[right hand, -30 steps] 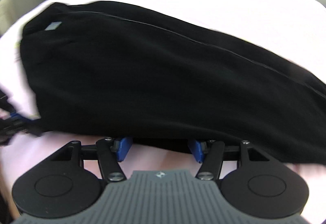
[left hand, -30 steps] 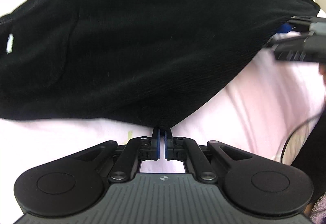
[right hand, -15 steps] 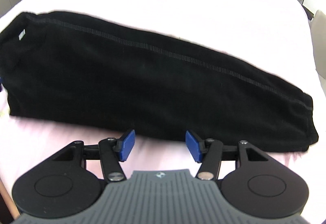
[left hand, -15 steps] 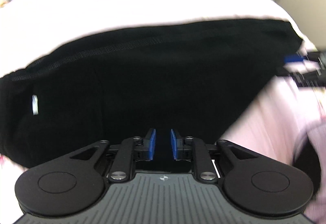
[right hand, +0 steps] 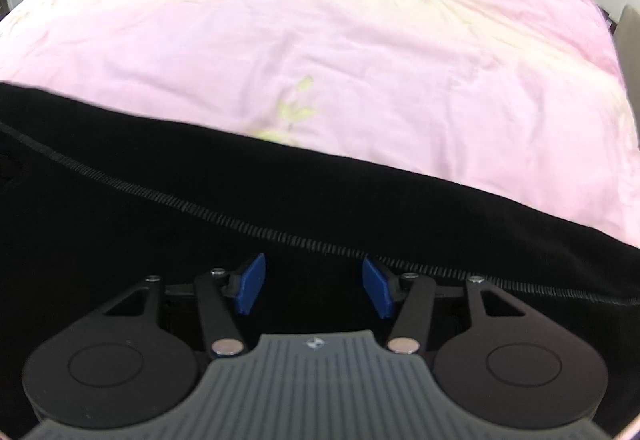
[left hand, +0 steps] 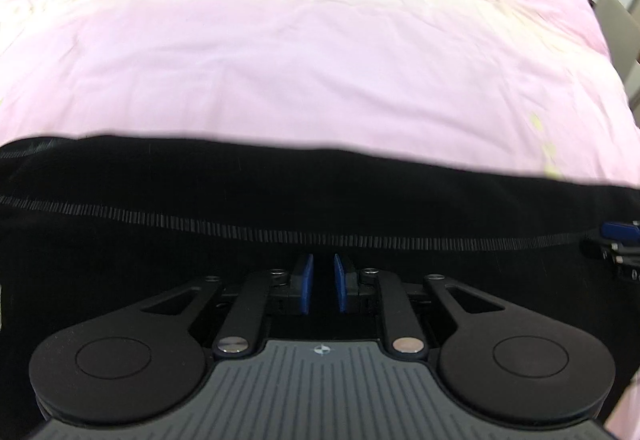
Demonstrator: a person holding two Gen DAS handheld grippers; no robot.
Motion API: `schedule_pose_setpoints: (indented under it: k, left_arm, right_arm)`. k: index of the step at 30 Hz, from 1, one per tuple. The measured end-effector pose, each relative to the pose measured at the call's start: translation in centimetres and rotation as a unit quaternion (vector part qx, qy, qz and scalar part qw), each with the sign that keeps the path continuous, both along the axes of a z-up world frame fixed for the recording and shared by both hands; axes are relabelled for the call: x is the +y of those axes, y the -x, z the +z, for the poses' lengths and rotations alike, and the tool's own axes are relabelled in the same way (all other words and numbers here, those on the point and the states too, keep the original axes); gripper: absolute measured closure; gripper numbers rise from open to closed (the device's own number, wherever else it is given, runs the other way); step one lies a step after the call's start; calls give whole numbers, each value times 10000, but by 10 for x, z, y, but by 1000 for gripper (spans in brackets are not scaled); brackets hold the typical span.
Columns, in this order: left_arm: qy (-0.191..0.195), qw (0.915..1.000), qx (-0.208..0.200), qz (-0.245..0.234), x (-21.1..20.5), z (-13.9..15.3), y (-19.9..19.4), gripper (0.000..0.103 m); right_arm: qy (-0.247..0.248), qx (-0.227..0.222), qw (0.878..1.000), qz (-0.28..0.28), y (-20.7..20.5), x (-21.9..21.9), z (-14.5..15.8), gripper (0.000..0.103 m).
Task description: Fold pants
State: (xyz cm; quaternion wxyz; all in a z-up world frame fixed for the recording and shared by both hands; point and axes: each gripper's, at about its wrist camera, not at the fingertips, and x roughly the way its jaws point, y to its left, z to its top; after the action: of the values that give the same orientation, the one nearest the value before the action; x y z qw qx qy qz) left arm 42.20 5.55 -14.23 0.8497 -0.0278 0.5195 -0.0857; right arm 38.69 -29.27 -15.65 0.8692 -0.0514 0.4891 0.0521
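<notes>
Left wrist view: the left tool (left hand: 323,282) stood narrowly parted, empty, over the black pants (left hand: 160,207) lying flat on the pink bed (left hand: 320,39).

Right wrist view: the right tool (right hand: 311,286) gaped wide, empty, over the pants (right hand: 120,240). One lengthwise fold appeared done; crosswise folds seemingly remained.

the pants (left hand: 240,199) are black, crossed by a grey ribbed stitch line. the bedsheet (left hand: 320,39) is pale pink with faint yellow-green leaf prints toward its right edge. the left gripper (left hand: 320,284) and right gripper (right hand: 314,290) are black with blue pads.
</notes>
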Motion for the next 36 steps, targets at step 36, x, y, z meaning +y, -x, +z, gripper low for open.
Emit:
schedule_pose_setpoints:
  k: [36]
  left_arm:
    - [-139,9657,-57,-2593,-310,19,96,75]
  right_arm:
    - [-2219,293,9080,-3542,146,-337,25,40]
